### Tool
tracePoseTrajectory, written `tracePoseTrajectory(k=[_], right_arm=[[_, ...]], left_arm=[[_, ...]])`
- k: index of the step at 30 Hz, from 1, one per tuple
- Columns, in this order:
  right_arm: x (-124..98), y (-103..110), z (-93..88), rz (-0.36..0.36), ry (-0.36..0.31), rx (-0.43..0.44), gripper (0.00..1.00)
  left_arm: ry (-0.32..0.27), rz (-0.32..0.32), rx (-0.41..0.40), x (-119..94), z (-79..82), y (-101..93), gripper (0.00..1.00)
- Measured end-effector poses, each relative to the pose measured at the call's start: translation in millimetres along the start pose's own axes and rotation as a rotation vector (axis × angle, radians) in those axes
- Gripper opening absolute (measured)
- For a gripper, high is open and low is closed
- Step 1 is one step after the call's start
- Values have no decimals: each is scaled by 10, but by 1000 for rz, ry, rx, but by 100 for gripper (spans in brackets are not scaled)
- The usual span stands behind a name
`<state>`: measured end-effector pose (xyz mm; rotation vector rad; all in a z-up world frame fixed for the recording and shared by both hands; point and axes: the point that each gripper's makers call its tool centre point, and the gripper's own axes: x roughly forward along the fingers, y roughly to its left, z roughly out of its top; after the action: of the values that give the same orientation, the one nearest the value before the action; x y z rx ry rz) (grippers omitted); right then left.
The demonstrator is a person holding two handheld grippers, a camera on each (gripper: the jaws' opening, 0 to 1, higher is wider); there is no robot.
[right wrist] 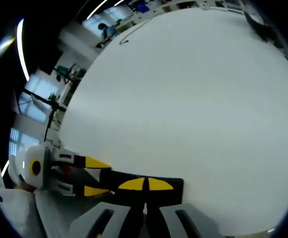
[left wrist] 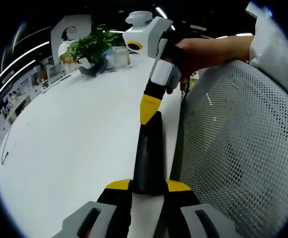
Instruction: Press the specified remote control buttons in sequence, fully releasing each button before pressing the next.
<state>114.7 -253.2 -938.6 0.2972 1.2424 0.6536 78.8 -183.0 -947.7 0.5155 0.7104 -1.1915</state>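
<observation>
A slim black remote control (left wrist: 148,148) is clamped at its near end by my left gripper (left wrist: 148,186), whose yellow-tipped jaws sit on either side of it. It points away over the white table (left wrist: 74,139). My right gripper (left wrist: 149,109), held by a hand (left wrist: 203,49), comes down from above with its yellow tips together on the remote's far end. In the right gripper view my right gripper (right wrist: 145,184) is shut, tips resting on the remote (right wrist: 176,188). The left gripper (right wrist: 95,177) holds the remote from the left. The buttons are hidden.
A grey mesh chair back (left wrist: 233,148) stands close on the right, beside the table edge. At the table's far end are a green plant in a dark pot (left wrist: 92,49) and a white container (left wrist: 119,55). A thin cable (left wrist: 5,148) lies far left.
</observation>
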Motion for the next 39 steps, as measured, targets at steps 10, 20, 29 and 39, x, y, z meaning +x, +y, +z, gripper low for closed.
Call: tracePoseTrajectory(k=[10,20,29,39], right_arm=[[13,0,-1,-12,-7,-24,0],[22,-1,-2,-35,-11,-83,0],[26,3,0,-58,-17,-145,0],[23,-6,8,-68,-21,-172,0]], left_arm=[[-6,3,-6,5,-2,0,24],[-8,5,-9,7,-2,3,24],[-11,6,-12,11,1,11,24],[-13,9,-14,16,10,14,24]])
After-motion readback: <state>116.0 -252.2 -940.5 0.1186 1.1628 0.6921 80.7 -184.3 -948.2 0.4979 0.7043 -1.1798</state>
